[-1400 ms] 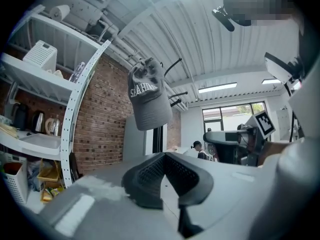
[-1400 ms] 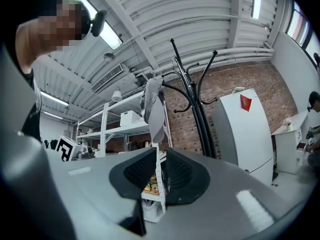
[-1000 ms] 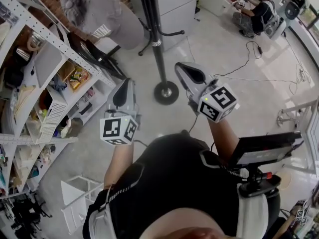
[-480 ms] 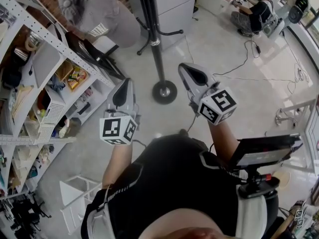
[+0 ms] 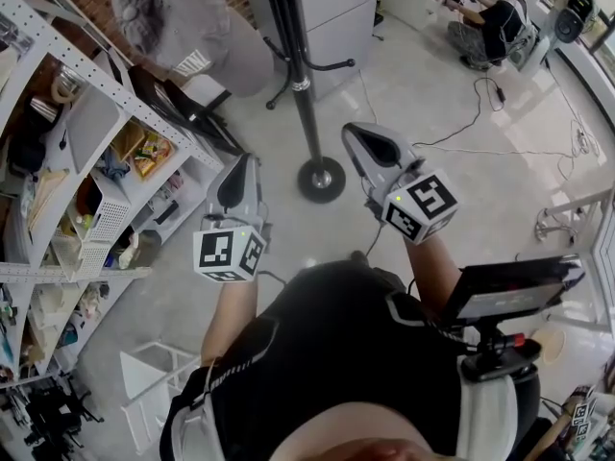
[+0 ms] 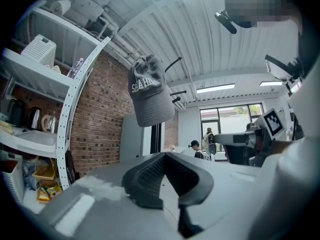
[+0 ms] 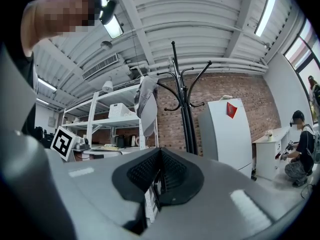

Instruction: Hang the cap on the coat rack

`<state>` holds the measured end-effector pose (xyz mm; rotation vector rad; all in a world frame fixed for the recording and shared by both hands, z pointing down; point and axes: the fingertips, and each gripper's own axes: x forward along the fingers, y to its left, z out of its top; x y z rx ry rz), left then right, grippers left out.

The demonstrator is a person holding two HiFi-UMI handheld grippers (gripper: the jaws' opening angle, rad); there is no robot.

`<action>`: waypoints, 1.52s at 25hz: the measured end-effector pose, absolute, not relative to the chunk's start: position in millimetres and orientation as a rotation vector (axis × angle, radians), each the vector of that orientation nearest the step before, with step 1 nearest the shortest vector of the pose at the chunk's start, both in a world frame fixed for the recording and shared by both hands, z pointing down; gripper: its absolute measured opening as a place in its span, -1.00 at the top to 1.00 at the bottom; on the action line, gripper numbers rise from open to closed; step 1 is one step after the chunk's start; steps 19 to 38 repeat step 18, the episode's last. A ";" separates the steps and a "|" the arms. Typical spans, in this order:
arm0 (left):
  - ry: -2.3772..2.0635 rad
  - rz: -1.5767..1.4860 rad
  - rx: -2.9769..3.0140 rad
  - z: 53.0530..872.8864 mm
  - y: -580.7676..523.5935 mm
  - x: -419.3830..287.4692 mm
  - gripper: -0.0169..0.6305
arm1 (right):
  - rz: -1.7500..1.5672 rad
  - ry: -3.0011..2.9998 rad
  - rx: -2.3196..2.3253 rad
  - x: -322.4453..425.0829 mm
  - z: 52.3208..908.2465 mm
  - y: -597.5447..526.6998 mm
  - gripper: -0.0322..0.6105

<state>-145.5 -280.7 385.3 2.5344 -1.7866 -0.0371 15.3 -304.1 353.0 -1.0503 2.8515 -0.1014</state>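
Brick wall (image 6: 100,119) and a white metal shelf unit (image 5: 96,75) crowded with boxes and kettles fill your far left, above a pale glossy floor (image 5: 432,200). Just right of the shelf's top edge the grey cap (image 5: 178,17) hangs by its crown from an outer hook of the coat rack (image 5: 306,94), brim down, well apart from both of your tools. Below it, your left gripper (image 5: 238,166) points up toward the cap; its jaws are clenched together with nothing between them. The rack's black pole runs down the middle to its round base (image 5: 321,179) on the floor, between your two grippers. Your right gripper (image 5: 357,134) is held just right of that base, its jaws likewise pressed closed and gripping nothing, aimed at the pole. Behind the rack stands a white cabinet (image 5: 332,17). Cables (image 5: 480,133) trail across the floor toward the far right corner, where a person (image 5: 490,22) crouches at a desk. A dark screen (image 5: 509,291) sits on a stand near your right elbow.
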 end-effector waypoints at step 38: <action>-1.809 -0.040 2.539 377.3 -276.5 -155.6 0.94 | -0.073 2.857 -0.994 5.0 344.8 -301.8 0.88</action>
